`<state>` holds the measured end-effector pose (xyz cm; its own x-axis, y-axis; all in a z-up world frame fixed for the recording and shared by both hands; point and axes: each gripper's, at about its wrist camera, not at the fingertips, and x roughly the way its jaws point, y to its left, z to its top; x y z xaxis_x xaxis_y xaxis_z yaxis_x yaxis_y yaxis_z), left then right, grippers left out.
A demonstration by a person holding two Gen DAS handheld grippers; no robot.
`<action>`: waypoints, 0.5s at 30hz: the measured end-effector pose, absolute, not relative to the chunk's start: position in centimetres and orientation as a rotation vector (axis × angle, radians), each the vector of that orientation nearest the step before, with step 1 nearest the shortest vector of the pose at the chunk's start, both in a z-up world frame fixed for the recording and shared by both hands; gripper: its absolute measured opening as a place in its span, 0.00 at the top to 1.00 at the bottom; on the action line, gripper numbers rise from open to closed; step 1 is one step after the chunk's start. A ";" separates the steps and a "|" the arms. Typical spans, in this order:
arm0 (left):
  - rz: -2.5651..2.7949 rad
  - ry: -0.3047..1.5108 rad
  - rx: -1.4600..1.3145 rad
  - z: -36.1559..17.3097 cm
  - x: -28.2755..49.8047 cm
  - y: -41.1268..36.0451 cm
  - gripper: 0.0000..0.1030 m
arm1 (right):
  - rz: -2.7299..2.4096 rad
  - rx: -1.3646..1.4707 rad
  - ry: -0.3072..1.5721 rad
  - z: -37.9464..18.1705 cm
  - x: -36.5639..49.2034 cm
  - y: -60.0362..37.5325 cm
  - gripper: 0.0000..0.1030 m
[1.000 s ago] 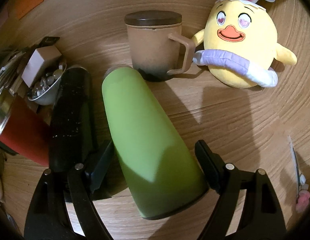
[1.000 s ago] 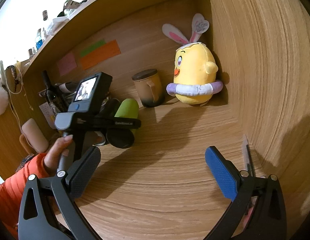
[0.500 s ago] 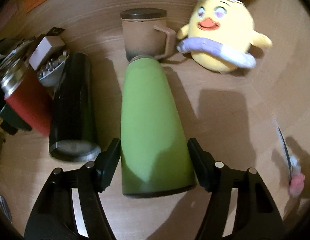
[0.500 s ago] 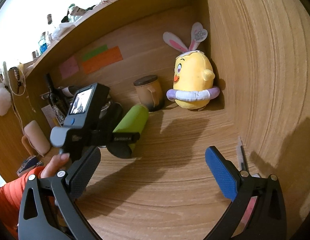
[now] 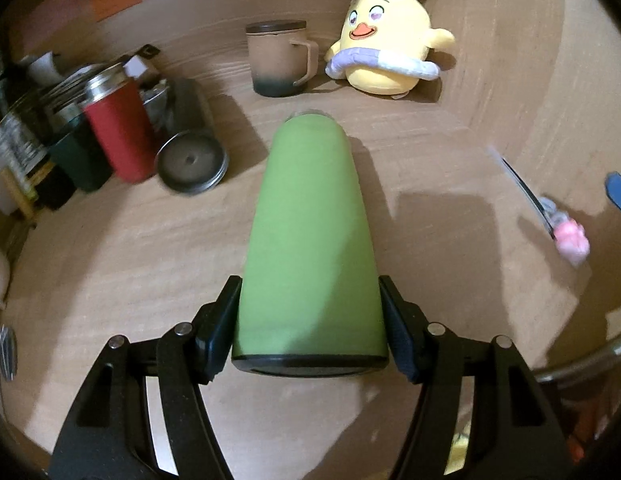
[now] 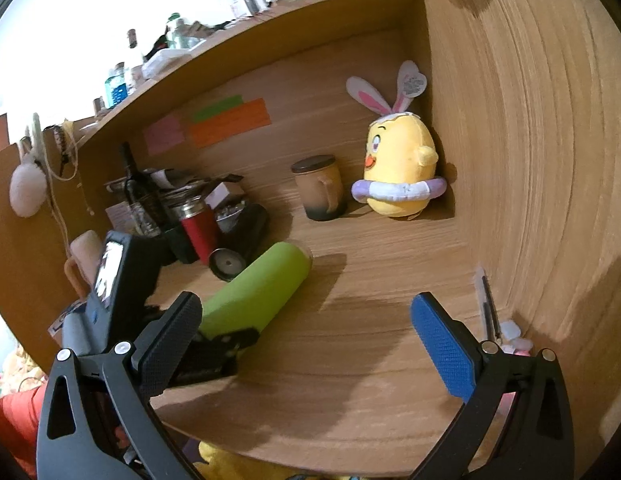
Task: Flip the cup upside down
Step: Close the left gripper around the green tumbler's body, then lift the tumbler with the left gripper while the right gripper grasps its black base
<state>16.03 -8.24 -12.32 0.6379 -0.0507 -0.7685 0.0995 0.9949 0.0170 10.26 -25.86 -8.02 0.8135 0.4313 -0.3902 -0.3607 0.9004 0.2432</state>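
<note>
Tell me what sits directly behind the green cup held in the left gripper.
Behind the green cup, held in the left gripper, stands a lidded brown mug on the wooden desk, with a yellow chick plush to its right. The cup covers the desk strip directly beyond it.

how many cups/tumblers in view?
4: green tumbler in the left gripper; black tumbler lying beside red tumbler; brown mug at back. Clutter may hide more.

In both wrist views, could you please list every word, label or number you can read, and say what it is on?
No text can be read in either view.
Heart tag on the plush chick, at its ear: printing too blurred.
Sticky notes on the back wall: no writing visible.
Green cup clamped in the left tool: no visible marking.
Packaging at the far left: too blurred.
</note>
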 end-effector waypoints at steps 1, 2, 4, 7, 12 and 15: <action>-0.081 0.868 0.055 -12.3 14.9 -8.3 0.37 | 0.429 0.157 0.452 -8.0 9.9 -25.7 0.00; -0.075 0.862 0.051 -12.3 14.0 -8.3 0.37 | 0.436 0.152 0.450 -8.1 9.6 -25.5 0.00; -0.064 0.847 0.038 -12.3 12.5 -7.9 0.37 | 0.446 0.143 0.448 -8.2 8.9 -25.0 0.00; -0.055 0.840 0.018 -12.3 11.3 -7.4 0.37 | 0.470 0.131 0.451 -8.3 8.3 -24.2 0.00; -0.075 0.818 0.003 -10.9 10.4 -6.6 0.37 | 0.496 0.104 0.459 -8.6 7.8 -22.9 0.00; -0.062 0.683 0.034 -8.0 8.3 -5.9 0.34 | 0.514 0.094 0.456 -8.7 7.7 -22.2 0.00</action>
